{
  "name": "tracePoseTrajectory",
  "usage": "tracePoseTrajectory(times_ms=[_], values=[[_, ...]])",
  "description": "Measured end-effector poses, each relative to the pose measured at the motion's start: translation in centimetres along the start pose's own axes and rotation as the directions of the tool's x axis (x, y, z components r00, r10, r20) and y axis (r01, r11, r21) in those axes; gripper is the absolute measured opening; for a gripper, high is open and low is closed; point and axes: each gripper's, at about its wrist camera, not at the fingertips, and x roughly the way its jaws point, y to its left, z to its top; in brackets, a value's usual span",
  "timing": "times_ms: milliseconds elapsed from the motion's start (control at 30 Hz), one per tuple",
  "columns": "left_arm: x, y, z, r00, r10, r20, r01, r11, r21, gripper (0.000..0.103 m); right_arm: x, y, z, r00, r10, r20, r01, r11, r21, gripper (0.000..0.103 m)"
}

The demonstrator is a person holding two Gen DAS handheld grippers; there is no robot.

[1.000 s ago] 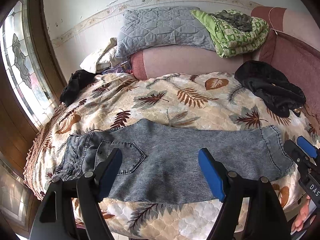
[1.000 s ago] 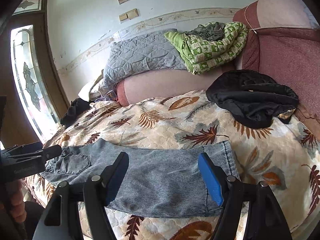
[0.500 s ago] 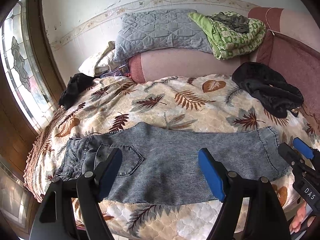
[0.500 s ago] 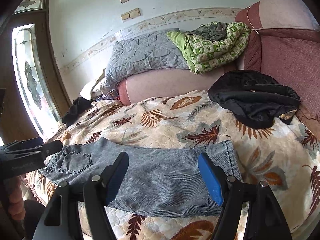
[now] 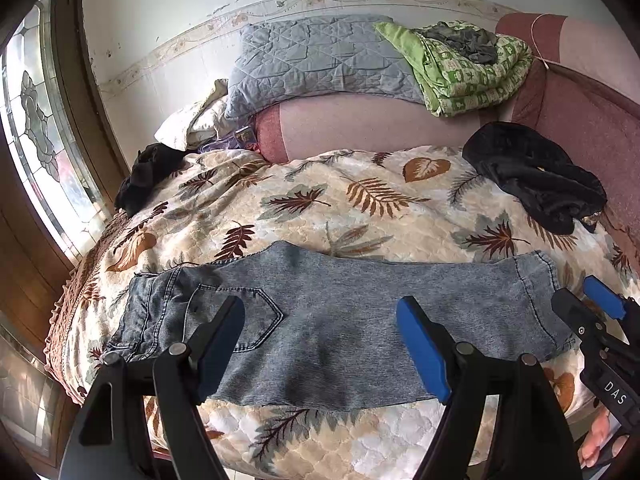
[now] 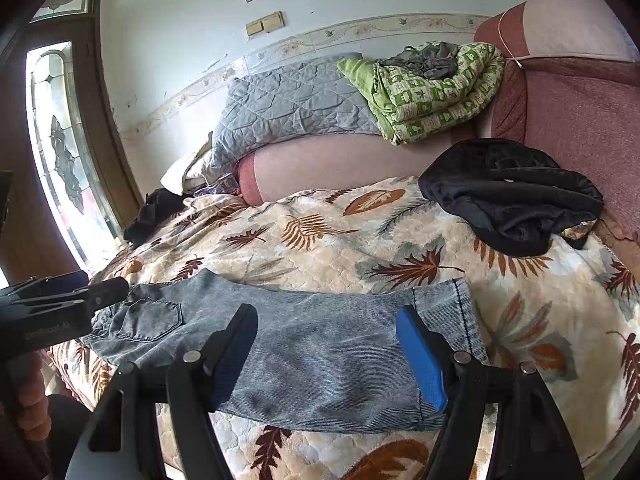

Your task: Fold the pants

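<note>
- Your faded grey-blue denim pants [image 5: 332,328] lie flat across the near edge of the quilted cream bedspread with brown and grey leaf prints [image 5: 360,208], already doubled leg over leg into one long strip.
- The waistband and stitched back pocket sit at the left end; the hemmed cuff sits at the right end.
- Your left gripper [image 5: 320,340], black with blue-padded fingers, hovers over the waist half of the pants with its jaws wide apart and nothing between them touching the pads.
- Your right gripper [image 6: 326,344] hangs over the cuff half, its jaws likewise spread, gripping nothing.
- In the left wrist view your right gripper shows at the right edge just beside the cuff; in the right wrist view your left gripper shows at the left edge near the waistband.
- A crumpled black garment [image 6: 516,196] lies on the far right of the bedspread, well apart from the pants.
- A smaller black cloth bundle [image 5: 148,172] sits at the far left corner.
- A folded grey quilted blanket [image 5: 316,60] and a green patterned quilt [image 5: 468,72] rest on the pink padded bolster [image 5: 380,124] at the back.
</note>
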Motion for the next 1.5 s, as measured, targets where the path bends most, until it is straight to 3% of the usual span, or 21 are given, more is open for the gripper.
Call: tracePoseTrajectory(times_ms=[533, 1033, 1300, 1333, 1400, 1500], values=[[0.6, -0.4, -0.2, 1.0, -0.008, -0.01, 0.008, 1.0, 0.005, 0.079, 0.5, 0.1, -0.2, 1.0, 0.002, -0.019, -0.002, 1.0, -0.015, 0.075], [1.8, -3.5, -0.1, 0.998, -0.059, -0.025, 0.06, 0.997, 0.038, 0.079, 0.0, -3.8, -1.2, 0.998, -0.035, -0.05, 0.036, 0.999, 0.03, 0.075], [6.0, -5.0, -1.6, 0.992, -0.041, -0.121, 0.05, 0.996, 0.069, 0.079, 2.4, -6.1, -2.2, 0.983, 0.016, -0.183, 0.003, 0.994, 0.106, 0.074], [6.8, -5.1, -2.0, 0.99, -0.028, -0.135, 0.039, 0.996, 0.076, 0.079, 2.9, -6.3, -2.3, 0.979, 0.027, -0.203, -0.003, 0.993, 0.118, 0.072], [8.3, -5.2, -2.7, 0.985, -0.017, -0.169, 0.033, 0.996, 0.089, 0.079, 3.7, -6.4, -2.7, 0.971, 0.053, -0.235, -0.022, 0.991, 0.133, 0.055], [10.6, -5.3, -3.7, 0.973, -0.004, -0.231, 0.027, 0.995, 0.099, 0.079, 4.8, -6.4, -2.9, 0.965, 0.031, -0.259, 0.004, 0.991, 0.131, 0.051]])
